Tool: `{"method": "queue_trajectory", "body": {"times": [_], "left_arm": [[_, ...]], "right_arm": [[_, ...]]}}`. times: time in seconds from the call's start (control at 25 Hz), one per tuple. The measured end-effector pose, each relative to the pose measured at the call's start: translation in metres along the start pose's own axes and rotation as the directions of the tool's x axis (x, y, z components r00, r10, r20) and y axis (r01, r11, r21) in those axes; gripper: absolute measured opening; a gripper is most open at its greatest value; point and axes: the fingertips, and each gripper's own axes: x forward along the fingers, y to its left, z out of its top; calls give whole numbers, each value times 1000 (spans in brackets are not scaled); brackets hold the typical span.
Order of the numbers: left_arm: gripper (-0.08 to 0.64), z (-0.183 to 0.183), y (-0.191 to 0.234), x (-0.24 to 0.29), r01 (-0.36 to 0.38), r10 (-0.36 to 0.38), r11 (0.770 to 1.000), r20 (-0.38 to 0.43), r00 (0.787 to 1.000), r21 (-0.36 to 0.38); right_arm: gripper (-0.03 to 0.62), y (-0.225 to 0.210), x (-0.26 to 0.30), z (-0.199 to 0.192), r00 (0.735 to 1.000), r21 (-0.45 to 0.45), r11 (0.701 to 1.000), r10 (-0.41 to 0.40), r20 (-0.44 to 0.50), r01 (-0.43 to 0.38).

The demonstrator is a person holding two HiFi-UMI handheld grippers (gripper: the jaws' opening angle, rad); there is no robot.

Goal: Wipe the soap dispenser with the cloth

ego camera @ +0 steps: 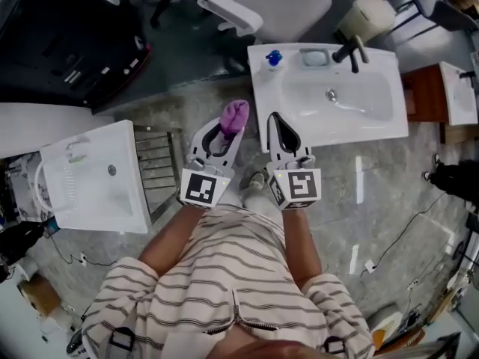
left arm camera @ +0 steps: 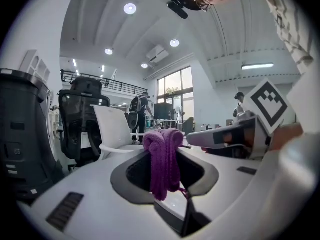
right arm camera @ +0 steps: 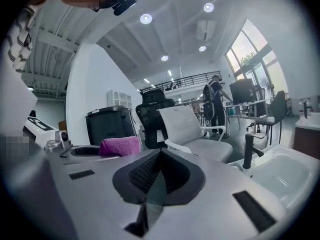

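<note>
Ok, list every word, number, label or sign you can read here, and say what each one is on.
Readable words or numbers: none.
left gripper marker cube: a black-and-white square pattern, no letters.
right gripper marker cube: likewise a pattern only.
soap dispenser: too small to show any label.

You stand on a mottled grey floor point(ego camera: 344, 200). Ahead of you sits a white washbasin point(ego camera: 374, 129) with a brown wooden cabinet point(ego camera: 425, 96) just beside it, and a second white basin point(ego camera: 97, 200) lies at your left. Beyond them stand a white office chair point(ego camera: 277, 2) and a black mesh chair point(right arm camera: 152, 109). Round ceiling lights point(left arm camera: 130, 8) glow overhead, tall windows point(right arm camera: 250, 59) let in daylight, and a railed mezzanine point(right arm camera: 185, 81) runs along the white far wall point(right arm camera: 95, 79).
</note>
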Motion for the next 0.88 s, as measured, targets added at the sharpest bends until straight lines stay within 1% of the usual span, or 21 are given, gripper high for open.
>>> {"method": "queue_trajectory", "body": {"times": [0.2, 0.36, 0.4, 0.48, 0.56, 0.68, 0.88], "left_arm": [[117, -12, 26, 29, 42, -42, 999, -10, 999, -25], [117, -24, 35, 52, 71, -72, 997, -31, 997, -28], [117, -27, 36, 56, 71, -72, 997, -38, 997, -31], [117, -32, 39, 64, 60, -62, 997, -54, 997, -40], [117, -37, 43, 75, 43, -46, 998, -61, 997, -42], [117, -40, 46, 88, 21, -23, 999, -56, 998, -44], [117, -50, 49, 99, -4, 1, 999, -72, 997, -53]], "right_arm": [[8, -19, 40, -8, 998, 15, 997, -70, -10, 70], [3, -39, 64, -15, 994, 1, 994, -110, -14, 110], [10, -44, 69, -19, 993, 2, 994, -112, -22, 112], [57, -55, 80, -31, 993, 5, 994, -110, -41, 110], [83, -71, 94, -41, 993, -1, 994, -109, -53, 109], [106, -90, 112, -56, 991, -13, 994, -114, -72, 113], [160, -107, 139, -80, 987, -26, 993, -118, -106, 116]]}}
